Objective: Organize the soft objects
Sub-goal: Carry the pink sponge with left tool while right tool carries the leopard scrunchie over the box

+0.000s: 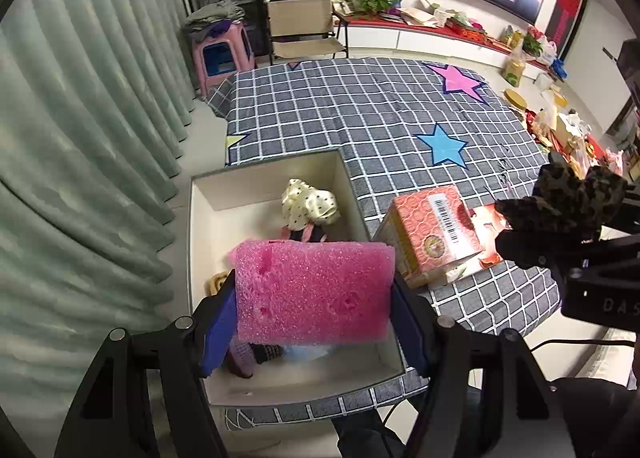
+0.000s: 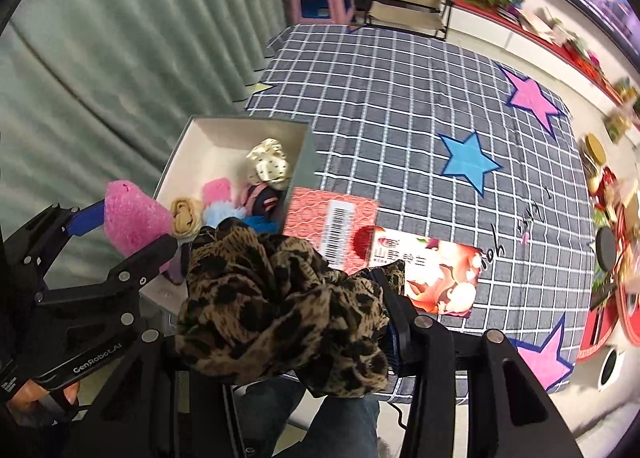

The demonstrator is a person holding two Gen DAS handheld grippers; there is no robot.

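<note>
Here, a white box of soft items beside a red carton.
Left gripper clamps pink foam; right gripper clamps a leopard-print scrunchie.

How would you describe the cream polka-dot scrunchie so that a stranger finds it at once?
Look at the checked bedspread and find the open white box at its near edge. In the box's far corner lies the cream polka-dot scrunchie; it alone is shiny, pale and covered with small dark dots.

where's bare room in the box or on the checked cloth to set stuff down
Free: the white box's far corner behind the cream dotted scrunchie, and the checked cloth beyond the blue star. Crowded: the box's near half and around the red carton.
</note>
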